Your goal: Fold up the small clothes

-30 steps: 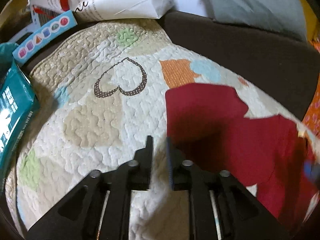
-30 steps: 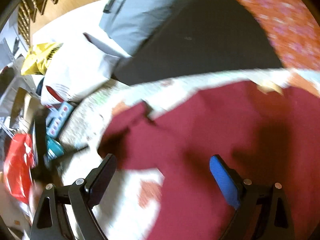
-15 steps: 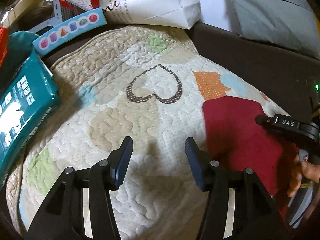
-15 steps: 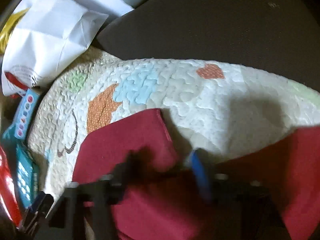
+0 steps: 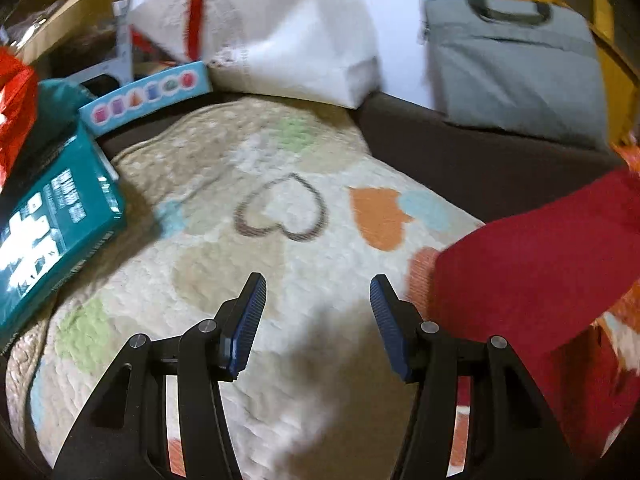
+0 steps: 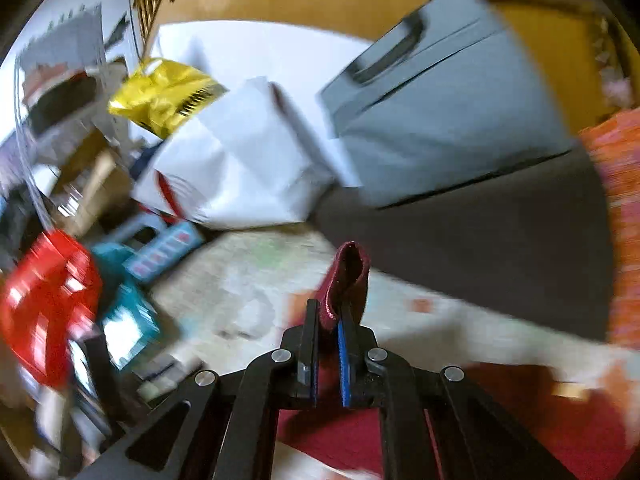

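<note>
A quilted mat (image 5: 248, 288) is spread over a dark surface. The dark red garment (image 5: 532, 264) is lifted above the mat's right side, a folded edge of it (image 6: 344, 280) clamped in the closed right gripper (image 6: 327, 340). The left gripper (image 5: 316, 308) is held open above the mat, nothing between its jaws.

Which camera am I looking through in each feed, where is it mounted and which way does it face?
Left wrist: on the left gripper, angled down at the quilted mat; its own open fingers show, nothing between them, dark red garment at right.
Right wrist: on the right gripper, facing across the mat toward the floor clutter; its fingers are shut on a fold of the garment.
Shared: mat, garment, white paper bag, grey bag, teal box.
</note>
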